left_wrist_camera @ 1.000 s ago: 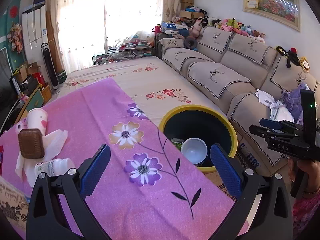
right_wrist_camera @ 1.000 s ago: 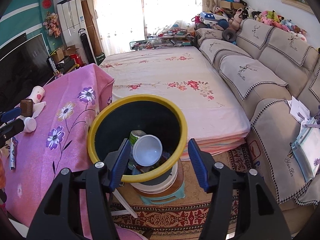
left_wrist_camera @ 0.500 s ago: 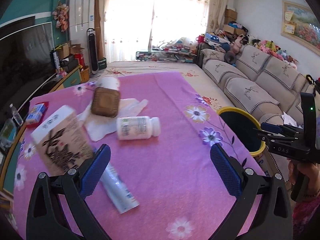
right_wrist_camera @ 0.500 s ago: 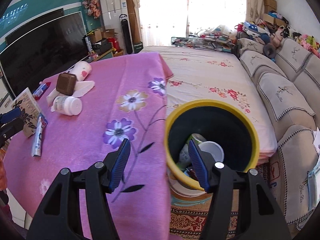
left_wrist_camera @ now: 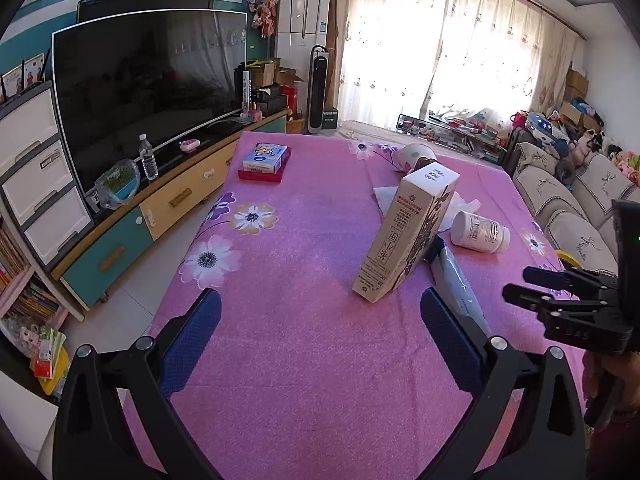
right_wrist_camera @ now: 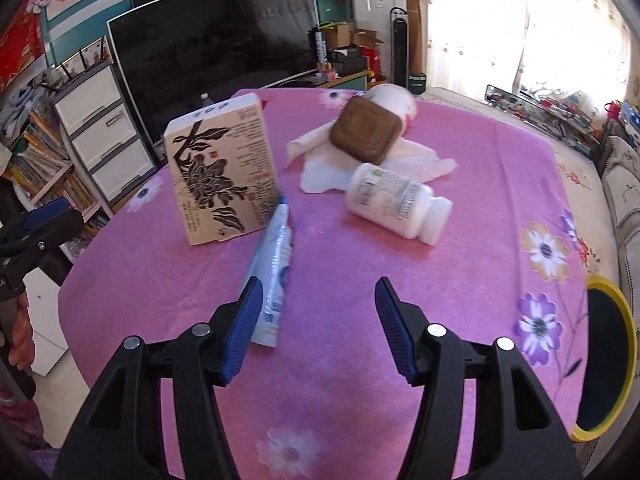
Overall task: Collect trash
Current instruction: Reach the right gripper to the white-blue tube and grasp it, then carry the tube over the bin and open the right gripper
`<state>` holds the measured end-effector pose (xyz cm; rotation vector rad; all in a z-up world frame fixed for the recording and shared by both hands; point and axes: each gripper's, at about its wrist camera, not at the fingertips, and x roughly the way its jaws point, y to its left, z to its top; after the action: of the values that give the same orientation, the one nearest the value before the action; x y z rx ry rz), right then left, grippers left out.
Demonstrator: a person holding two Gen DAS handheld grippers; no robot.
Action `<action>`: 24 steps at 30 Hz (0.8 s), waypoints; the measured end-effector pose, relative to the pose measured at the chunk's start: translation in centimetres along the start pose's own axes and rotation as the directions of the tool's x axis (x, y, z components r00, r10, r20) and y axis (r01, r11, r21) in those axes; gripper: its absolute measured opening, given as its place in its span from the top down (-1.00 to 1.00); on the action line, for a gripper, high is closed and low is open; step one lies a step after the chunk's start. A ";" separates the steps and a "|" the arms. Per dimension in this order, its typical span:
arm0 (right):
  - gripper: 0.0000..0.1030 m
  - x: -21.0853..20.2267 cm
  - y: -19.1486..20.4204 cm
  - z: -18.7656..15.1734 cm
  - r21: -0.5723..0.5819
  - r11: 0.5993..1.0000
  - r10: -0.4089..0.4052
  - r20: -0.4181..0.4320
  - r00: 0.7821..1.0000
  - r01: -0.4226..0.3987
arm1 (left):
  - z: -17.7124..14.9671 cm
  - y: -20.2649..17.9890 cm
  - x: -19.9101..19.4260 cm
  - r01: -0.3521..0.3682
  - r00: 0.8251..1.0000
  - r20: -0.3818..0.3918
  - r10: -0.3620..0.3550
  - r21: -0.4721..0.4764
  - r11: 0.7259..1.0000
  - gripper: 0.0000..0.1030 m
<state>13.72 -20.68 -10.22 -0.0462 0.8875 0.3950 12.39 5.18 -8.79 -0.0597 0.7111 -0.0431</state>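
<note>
On the pink flowered tablecloth stands a beige carton. A blue-white tube lies beside it. Farther back lie a white pill bottle, crumpled white tissue, a brown square tub and a tipped paper cup. My right gripper hovers over the cloth just right of the tube, jaws closing with nothing between them. My left gripper is open and empty over bare cloth, left of the carton. The yellow-rimmed bin stands off the table's right edge.
A small blue box on a red tray sits at the table's far left. A large TV on a low cabinet runs along the left wall. A sofa lies to the right behind the table.
Both grippers have swung left from over the bin to over the table. The carton, tube and bottle now lie close ahead, and the bin has slid to the right edge.
</note>
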 end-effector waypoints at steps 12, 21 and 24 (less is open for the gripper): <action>0.43 5.3 3.1 0.6 -0.022 1.000 -0.022 -0.116 0.993 0.020 | 0.0 -1.4 0.2 0.046 0.999 -0.004 -0.046 0.019 0.999 -0.91; 0.77 2.5 1.8 0.1 -0.006 1.000 -0.010 -0.055 0.998 0.010 | -0.2 -2.0 0.6 0.045 0.999 -0.012 -0.044 0.022 0.999 -0.91; 0.77 0.7 1.0 -0.3 0.016 1.000 0.004 -0.022 1.000 -0.003 | -0.3 -2.4 0.9 0.049 0.999 -0.018 -0.048 0.028 0.998 -0.91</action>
<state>13.54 -19.62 -10.81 -0.0346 0.9128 0.3914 12.81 2.68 -9.39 -0.0493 0.7258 -0.1004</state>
